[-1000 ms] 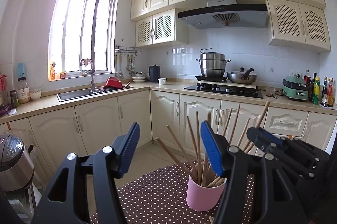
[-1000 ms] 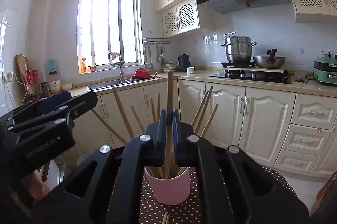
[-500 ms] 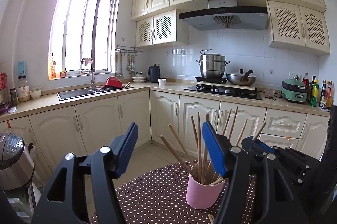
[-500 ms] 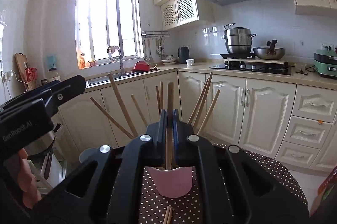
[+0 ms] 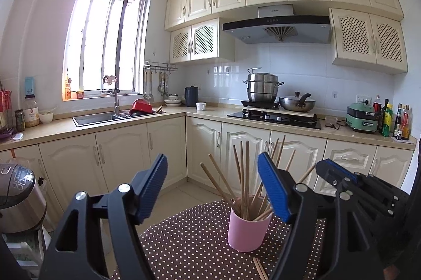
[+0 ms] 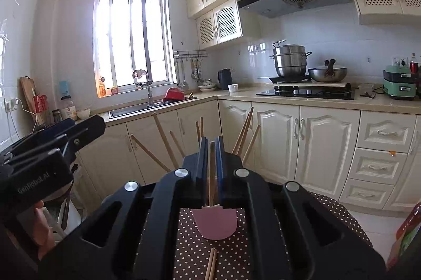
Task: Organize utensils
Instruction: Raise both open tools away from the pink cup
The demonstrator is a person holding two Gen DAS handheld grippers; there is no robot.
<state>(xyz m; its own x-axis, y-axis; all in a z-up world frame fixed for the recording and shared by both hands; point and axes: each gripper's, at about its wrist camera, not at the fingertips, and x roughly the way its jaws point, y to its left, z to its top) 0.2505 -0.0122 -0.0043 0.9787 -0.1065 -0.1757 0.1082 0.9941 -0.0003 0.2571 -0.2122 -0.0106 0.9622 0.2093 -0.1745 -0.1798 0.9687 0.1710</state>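
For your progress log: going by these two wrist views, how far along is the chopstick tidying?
Done: many wooden chopsticks stand in the pink cup on the dotted brown tablecloth. In hand: the right gripper pinches one chopstick above the cup; the left gripper, just opening, holds nothing. Left: a loose pair lies before the cup.

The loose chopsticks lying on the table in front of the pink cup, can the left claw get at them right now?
Probably yes: the left claw is open and empty, and the chopsticks lie bare on the dotted tablecloth, just nearer than the pink cup.
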